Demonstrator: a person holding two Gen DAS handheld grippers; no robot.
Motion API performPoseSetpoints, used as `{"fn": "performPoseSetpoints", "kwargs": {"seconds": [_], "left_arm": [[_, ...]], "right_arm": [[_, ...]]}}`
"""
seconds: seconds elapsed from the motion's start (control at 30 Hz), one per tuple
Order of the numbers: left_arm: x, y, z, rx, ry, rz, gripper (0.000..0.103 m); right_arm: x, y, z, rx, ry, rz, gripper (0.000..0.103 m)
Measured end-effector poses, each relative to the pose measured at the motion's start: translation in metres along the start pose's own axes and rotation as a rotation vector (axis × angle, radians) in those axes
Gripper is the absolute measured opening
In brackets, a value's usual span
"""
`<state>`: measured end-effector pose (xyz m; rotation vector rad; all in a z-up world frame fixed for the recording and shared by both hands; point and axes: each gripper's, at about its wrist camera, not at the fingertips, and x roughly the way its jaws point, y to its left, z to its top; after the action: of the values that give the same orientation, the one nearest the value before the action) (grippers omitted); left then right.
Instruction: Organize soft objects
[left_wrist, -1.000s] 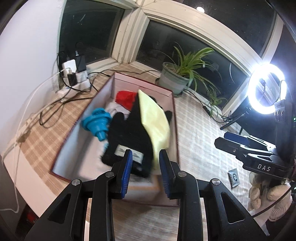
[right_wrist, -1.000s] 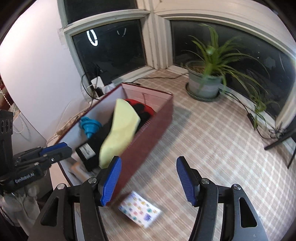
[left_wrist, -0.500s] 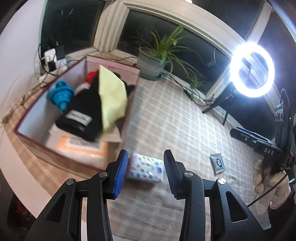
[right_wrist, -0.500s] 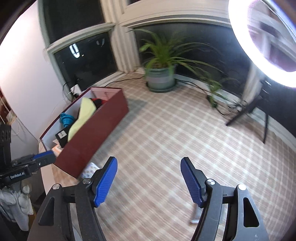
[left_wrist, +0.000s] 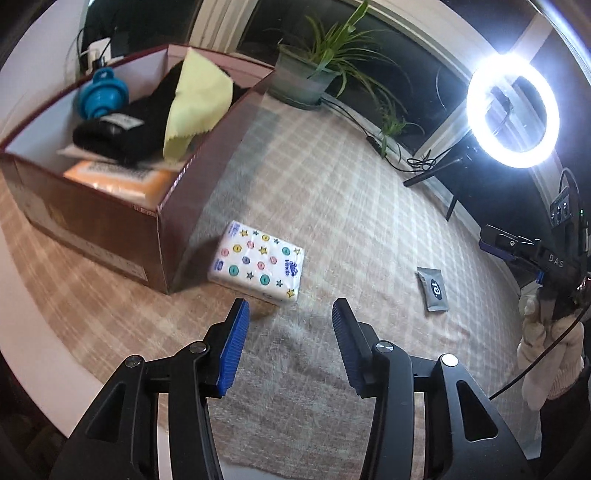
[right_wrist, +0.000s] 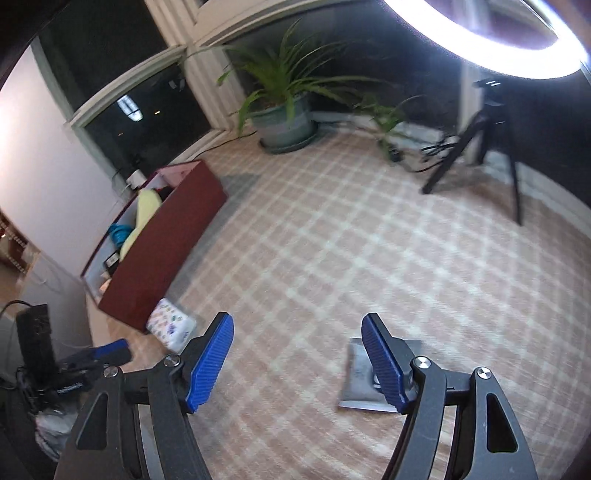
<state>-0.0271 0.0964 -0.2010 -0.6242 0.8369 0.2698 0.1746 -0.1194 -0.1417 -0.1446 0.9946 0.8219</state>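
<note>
My left gripper (left_wrist: 288, 317) is spread apart, empty, just short of the tissue pack (left_wrist: 258, 267), which lies touching the box (left_wrist: 110, 221) corner. My right gripper (right_wrist: 297, 332) is also apart, empty; grey sachet (right_wrist: 360, 380) lies under its right finger, well away from the box.

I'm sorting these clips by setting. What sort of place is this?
Probably a home room set up for filming: a checked mat on the floor, a potted plant by dark windows, and a ring light on a stand.
</note>
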Motion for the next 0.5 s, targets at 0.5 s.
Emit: {"fn": "performPoseSetpoints", "kwargs": {"seconds": [0.5], "left_arm": [[0.027,0.020,0.007,-0.112,0.012,0.039,0.045]], "right_arm": [[0.121,0.075,0.020,-0.159,0.273,0.311,0.039]]}}
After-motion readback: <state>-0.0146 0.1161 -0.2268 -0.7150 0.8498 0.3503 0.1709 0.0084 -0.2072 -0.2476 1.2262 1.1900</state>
